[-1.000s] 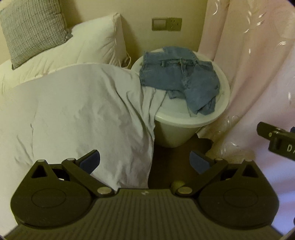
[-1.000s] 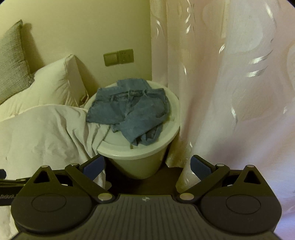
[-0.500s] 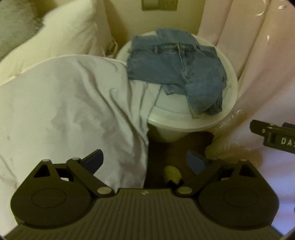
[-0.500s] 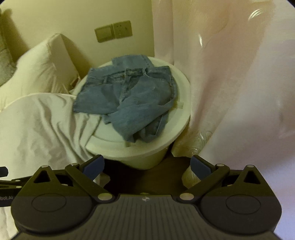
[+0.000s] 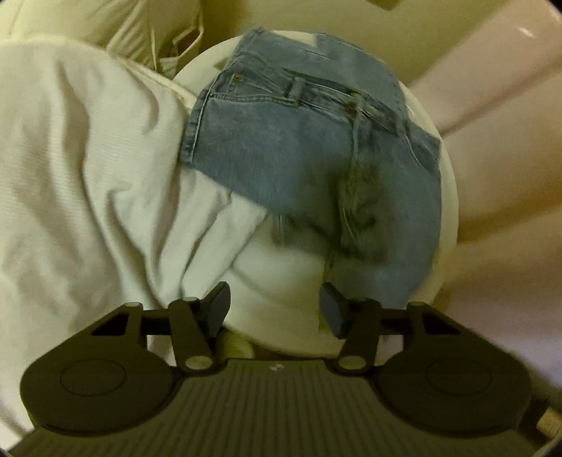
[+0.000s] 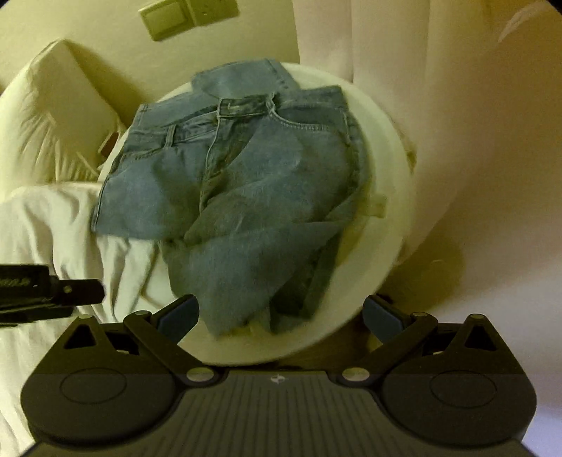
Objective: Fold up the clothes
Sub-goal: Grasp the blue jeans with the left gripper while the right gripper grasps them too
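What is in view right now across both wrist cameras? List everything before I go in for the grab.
denim shorts: one, faded blue, crumpled on the round table, one edge lying over the duvet.
round table: one, white, between bed and curtain.
duvet: one, white, left of the table, a corner lying on its top.
pillow: one, cream, against the wall.
wall switch plate: one, beige, above the table.
curtain: pale pink, right of the table.
left gripper: open, empty, near the table's front edge.
right gripper: open, empty, by the shorts' front folds.
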The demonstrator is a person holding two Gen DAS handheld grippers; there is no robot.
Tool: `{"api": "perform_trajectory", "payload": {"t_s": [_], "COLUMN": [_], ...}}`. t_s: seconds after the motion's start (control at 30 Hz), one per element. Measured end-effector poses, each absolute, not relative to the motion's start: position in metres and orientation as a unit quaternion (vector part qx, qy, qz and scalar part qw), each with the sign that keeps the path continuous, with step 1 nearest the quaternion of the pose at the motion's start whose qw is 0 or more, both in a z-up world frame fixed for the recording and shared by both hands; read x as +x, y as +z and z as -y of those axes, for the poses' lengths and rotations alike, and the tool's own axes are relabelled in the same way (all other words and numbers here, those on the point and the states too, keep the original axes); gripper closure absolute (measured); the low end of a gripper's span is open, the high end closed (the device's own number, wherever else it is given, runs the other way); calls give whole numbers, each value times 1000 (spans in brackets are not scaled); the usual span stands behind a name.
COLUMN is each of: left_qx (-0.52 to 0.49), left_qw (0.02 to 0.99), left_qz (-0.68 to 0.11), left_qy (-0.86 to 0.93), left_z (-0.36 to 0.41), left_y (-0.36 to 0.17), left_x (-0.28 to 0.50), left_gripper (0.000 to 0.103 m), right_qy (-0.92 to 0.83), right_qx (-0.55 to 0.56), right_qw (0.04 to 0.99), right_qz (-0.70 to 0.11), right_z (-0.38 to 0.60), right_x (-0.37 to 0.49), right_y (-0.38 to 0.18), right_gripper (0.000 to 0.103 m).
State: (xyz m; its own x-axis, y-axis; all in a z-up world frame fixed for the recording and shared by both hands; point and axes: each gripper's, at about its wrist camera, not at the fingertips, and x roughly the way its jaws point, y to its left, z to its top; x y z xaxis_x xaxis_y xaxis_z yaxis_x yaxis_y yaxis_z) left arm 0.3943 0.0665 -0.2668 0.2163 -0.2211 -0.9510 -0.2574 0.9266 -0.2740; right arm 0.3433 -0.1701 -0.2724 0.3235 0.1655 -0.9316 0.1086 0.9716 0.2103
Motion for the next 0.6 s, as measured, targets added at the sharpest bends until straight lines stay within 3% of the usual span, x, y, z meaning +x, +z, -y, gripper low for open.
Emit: {"api": "perform_trajectory", "payload": {"t_s": [0.47, 0.6], "left_qx": [-314, -334], "left_qw": [693, 694], "left_qz": [-645, -635], "left_qy": [75, 66], "left_z": [-92, -96], "left_y": [-358, -359], "left_x": [466, 473], "left_gripper": [37, 33], "right_qy": [26, 37], "right_qx": [224, 241], "right_qw": [763, 754], "right_qz": [-605, -610], "right_z": [173, 169], "right_x": [398, 400], "right_y": [-338, -344], "right_gripper": [0, 0]}}
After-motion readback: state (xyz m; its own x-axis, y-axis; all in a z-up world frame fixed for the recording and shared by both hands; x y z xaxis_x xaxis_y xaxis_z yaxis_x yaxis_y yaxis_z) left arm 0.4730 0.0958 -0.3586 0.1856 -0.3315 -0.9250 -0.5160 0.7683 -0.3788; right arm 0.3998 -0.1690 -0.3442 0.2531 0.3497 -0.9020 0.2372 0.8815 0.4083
